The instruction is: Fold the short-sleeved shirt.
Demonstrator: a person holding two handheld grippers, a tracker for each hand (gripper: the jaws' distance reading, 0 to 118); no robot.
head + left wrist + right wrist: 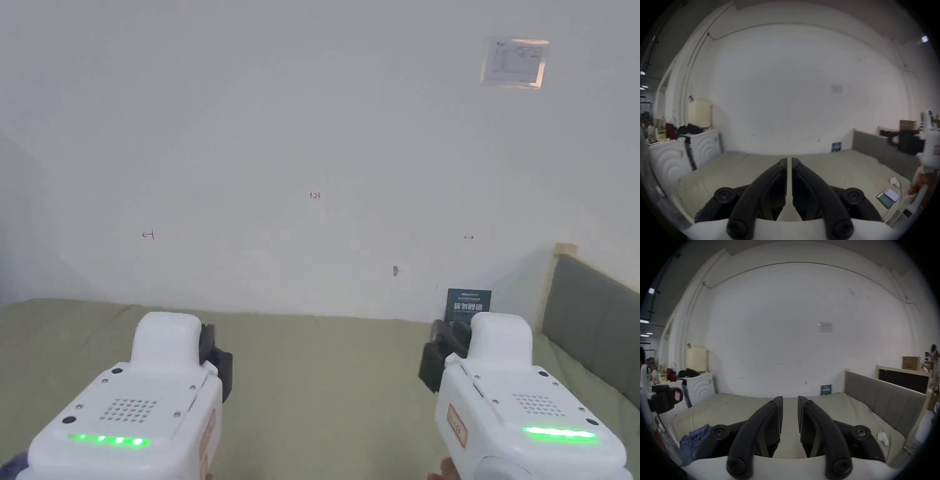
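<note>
Green bed (325,387) below; blue shirt (693,443) crumpled; left gripper (789,162) fingers nearly closed, right gripper (790,400) fingers slightly apart

Matt olive cloth covers the bed (325,387). Gripper shells (150,400) are smooth white plastic. Headboard (883,399) is grey fabric.

The short-sleeved shirt (693,443) is blue and lies crumpled in a loose heap, not yet spread or folded, on the pale green bed cover (737,408). It sits near the bed's front left corner, partly hidden behind a dark gripper part in the right gripper view
</note>
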